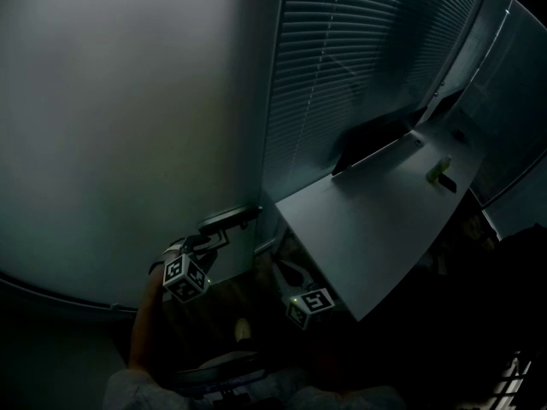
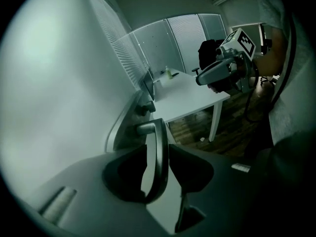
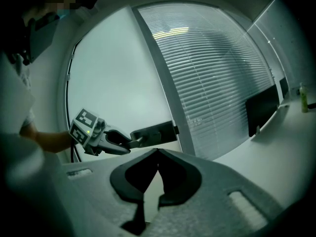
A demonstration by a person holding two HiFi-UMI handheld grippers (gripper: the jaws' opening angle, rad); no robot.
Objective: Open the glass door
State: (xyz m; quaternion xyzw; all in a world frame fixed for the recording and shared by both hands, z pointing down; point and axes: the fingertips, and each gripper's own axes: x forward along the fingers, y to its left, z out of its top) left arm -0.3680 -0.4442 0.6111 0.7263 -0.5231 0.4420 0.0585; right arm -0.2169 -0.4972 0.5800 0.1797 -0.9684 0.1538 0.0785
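One lever handle [image 2: 159,142] on the frosted glass door [image 1: 128,126] is the thing in hand. It sits at the door's right edge, beside the door frame, low in the head view and near the person. The left tongs [image 3: 131,142] are pinching this handle: its metal bar runs between the two dark pads, which touch it on both sides. The grasp looks made, so the step appears to be working the latch. The next move likely calls for turning the lever down with the grip kept firm, then swinging the door. Whether it pulls or pushes cannot be told from here.

The right tongs [image 3: 157,151] are pressed together on nothing, held back to the right of the handle and apart from it.

Further right, closed blinds [image 1: 359,58] cover the glazed wall, and a white worktop [image 1: 367,229] runs away along it, carrying a dark monitor [image 1: 372,135] and, far off, a small green bottle [image 1: 439,171].

No brand or writing can be read; the only print is the square markers on the cubes of the tongs.
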